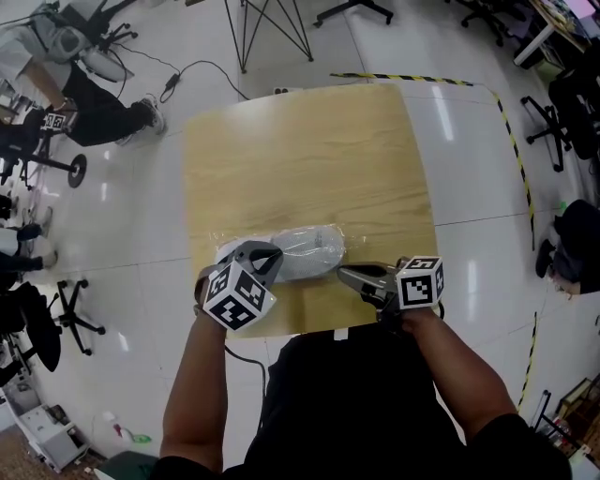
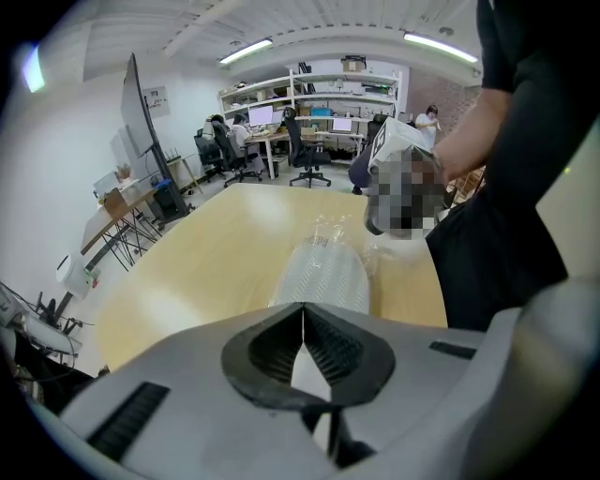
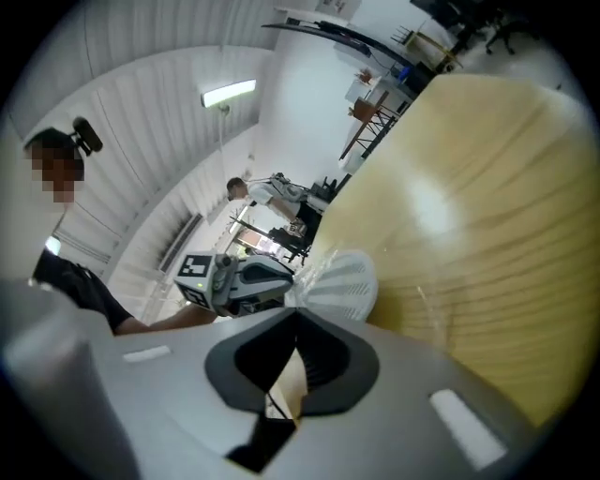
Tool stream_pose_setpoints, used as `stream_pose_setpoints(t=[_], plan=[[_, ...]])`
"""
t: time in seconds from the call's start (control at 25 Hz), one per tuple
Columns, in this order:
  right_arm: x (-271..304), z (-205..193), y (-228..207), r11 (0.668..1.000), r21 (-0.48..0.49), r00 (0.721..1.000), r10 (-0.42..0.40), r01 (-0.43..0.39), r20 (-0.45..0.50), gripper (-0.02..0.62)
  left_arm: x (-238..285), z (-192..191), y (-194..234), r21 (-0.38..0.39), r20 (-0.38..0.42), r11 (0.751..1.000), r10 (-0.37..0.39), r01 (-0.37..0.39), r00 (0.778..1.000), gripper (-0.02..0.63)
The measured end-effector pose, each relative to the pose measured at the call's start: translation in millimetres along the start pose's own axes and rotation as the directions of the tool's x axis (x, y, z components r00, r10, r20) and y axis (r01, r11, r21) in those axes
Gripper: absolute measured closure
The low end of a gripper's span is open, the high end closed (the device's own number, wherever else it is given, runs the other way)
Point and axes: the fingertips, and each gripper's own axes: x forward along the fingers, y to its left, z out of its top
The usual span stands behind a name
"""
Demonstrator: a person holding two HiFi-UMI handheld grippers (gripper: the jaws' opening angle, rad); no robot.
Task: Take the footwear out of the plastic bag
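Note:
A white piece of footwear [image 1: 305, 253] lies in a clear plastic bag [image 1: 352, 242] near the front edge of the wooden table [image 1: 300, 159]. My left gripper [image 1: 272, 255] sits at the bag's left end with its jaws together. In the left gripper view the ribbed footwear [image 2: 323, 272] stretches away just past the closed left gripper [image 2: 302, 319]. My right gripper [image 1: 342, 274] is at the bag's near right end, jaws also together. The right gripper view shows the footwear [image 3: 339, 286] beyond the closed right gripper [image 3: 298, 323]. Whether either one pinches the thin film cannot be made out.
A person [image 1: 56, 66] sits at the far left among office chairs. Stand legs [image 1: 267, 28] rise behind the table. Yellow-black floor tape [image 1: 511, 131] runs along the right, with more chairs [image 1: 562, 112] beyond it. The far half of the table is bare wood.

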Motion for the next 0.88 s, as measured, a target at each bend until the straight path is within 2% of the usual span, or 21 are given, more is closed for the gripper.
stream_pose_setpoints(t=[0.12,0.28,0.32,0.36,0.4,0.44,0.48,0.52,0.6,0.76,0.88], plan=[[-7,0,11,0.989,0.083,0.992,0.117,-0.120,0.036,0.594,-2,2,-5,0.007,0.022,0.999,-0.032,0.032,0.999,0.595],[-14,3,22,0.975,0.072,0.976,0.207,-0.211,0.060,0.594,-4,3,-15,0.066,0.025,0.996,-0.070,0.068,0.997,0.597],[-15,5,24,0.974,0.061,0.975,0.215,-0.219,0.058,0.583,-6,4,-16,0.085,0.021,0.994,-0.075,0.073,0.997,0.597],[-17,8,24,0.976,0.049,0.976,0.209,-0.212,0.056,0.528,-7,3,-17,0.103,0.013,0.992,-0.079,0.077,0.997,0.597],[-19,13,21,0.980,0.037,0.980,0.191,-0.194,0.054,0.452,-7,3,-18,0.118,0.003,0.990,-0.083,0.082,0.997,0.592],[-21,19,16,0.986,0.024,0.985,0.165,-0.167,0.052,0.409,-6,3,-18,0.130,-0.007,0.988,-0.086,0.086,0.996,0.583],[-23,25,10,0.991,0.013,0.990,0.132,-0.133,0.051,0.396,-5,3,-18,0.137,-0.014,0.987,-0.088,0.089,0.996,0.583],[-24,31,2,0.996,0.004,0.994,0.093,-0.094,0.050,0.394,-4,3,-19,0.140,-0.016,0.986,-0.089,0.090,0.996,0.563],[-22,42,-16,1.000,0.007,0.999,0.008,-0.008,0.047,0.394,-3,8,-21,0.140,-0.011,0.986,-0.087,0.087,0.996,0.478],[-13,51,-42,0.988,0.089,0.992,-0.127,0.125,0.022,0.394,5,18,-31,0.162,-0.025,0.982,-0.094,0.097,0.995,0.442],[-3,45,-53,0.972,0.147,0.983,-0.182,0.185,-0.029,0.400,16,18,-35,0.166,-0.060,0.980,-0.097,0.105,0.994,0.436]])
